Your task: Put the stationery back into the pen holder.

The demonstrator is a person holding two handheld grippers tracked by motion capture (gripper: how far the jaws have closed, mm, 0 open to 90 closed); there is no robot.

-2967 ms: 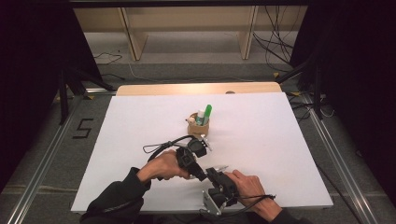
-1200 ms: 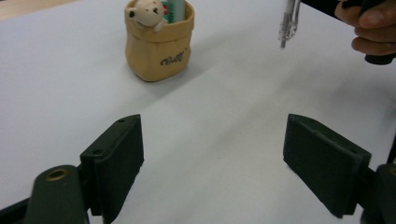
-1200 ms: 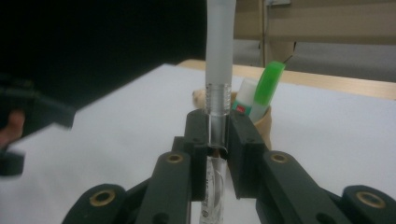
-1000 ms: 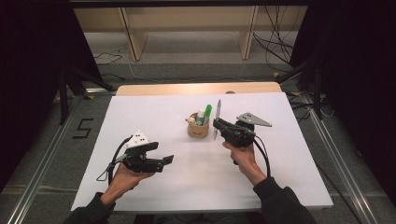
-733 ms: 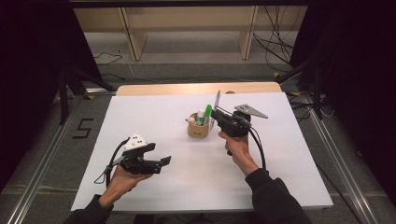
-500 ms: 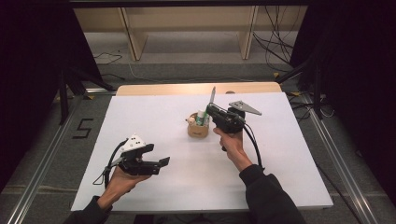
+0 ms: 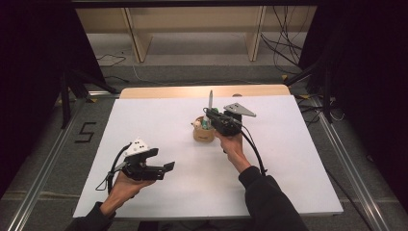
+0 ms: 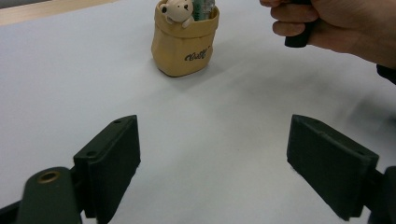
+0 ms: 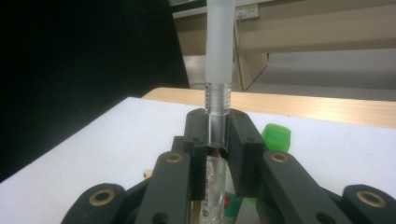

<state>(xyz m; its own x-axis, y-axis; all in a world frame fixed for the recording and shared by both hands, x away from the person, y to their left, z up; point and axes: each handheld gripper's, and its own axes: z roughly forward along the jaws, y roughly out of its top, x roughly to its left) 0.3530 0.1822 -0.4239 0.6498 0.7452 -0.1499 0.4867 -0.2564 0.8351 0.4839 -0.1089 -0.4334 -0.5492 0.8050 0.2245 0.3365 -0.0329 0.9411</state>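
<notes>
Now we clamp the pen (image 9: 218, 84) upright in our right gripper (image 7: 215, 117) just above the pouch (image 7: 204, 132); beside it inside sits a green-capped marker (image 9: 275, 137). Our left gripper (image 7: 161, 169), jaws wide, hovers well short of the pouch over the bench (image 7: 288, 163).

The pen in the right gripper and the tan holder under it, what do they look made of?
The pen looks like plastic: frosted translucent upper barrel, clear ribbed section at the right gripper. The holder looks like glazed ceramic or resin shaped as a sack: smooth tan surface with soft sheen, moulded bear at its rim. I can't tell which.
</notes>
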